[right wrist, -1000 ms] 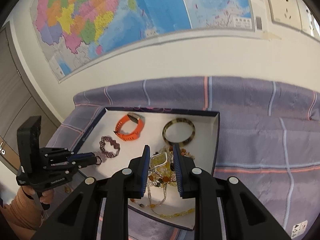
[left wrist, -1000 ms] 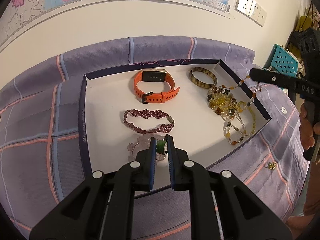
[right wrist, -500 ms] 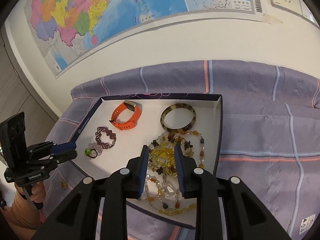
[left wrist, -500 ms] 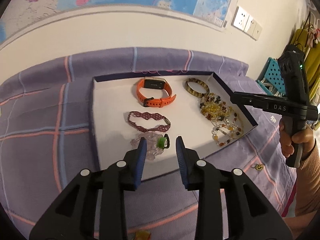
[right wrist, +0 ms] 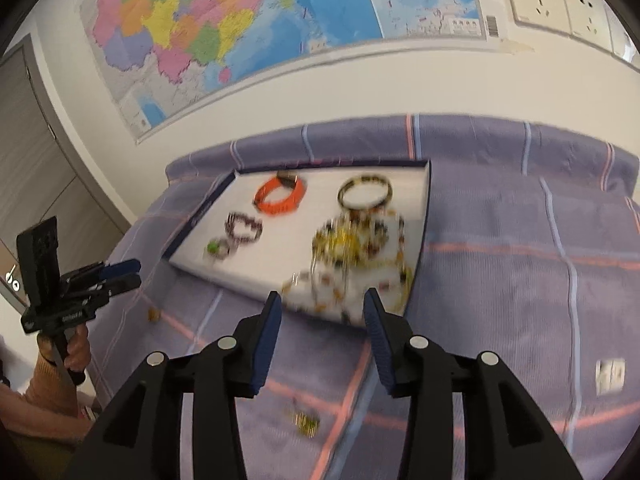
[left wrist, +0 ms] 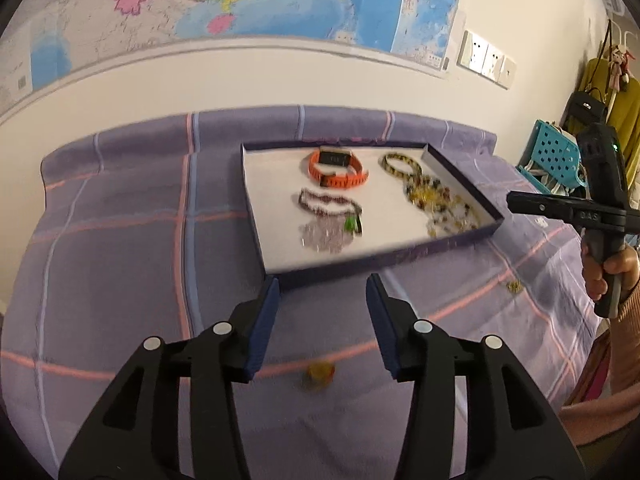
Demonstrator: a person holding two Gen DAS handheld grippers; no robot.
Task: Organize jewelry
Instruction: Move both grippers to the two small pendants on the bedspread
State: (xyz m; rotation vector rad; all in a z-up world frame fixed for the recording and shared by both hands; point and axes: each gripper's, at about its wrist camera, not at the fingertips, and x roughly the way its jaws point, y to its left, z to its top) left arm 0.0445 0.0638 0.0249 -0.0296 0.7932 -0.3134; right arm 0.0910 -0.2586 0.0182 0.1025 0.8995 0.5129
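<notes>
A purple plaid cloth (left wrist: 120,240) fills the frame, with the shallow tray (left wrist: 256,216) upper centre holding an orange watch band (left wrist: 338,170), beaded necklaces (left wrist: 440,204) and a green-stone ring (left wrist: 351,224). Both the left gripper (left wrist: 322,316) and right gripper (right wrist: 322,320), bottom centre, stand spread and hold nothing. Small gold pieces (right wrist: 306,420) lie on the cloth below the tray.

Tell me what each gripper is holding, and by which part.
Nothing. The left gripper and right gripper are both open and empty above the bedspread.

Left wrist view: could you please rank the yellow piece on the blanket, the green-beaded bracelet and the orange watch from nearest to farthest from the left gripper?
1. Yellow piece: on the blanket, just below the left gripper's open jaws.
2. Green-beaded bracelet: near part of the tray.
3. Orange watch: at the tray's far edge.
</notes>
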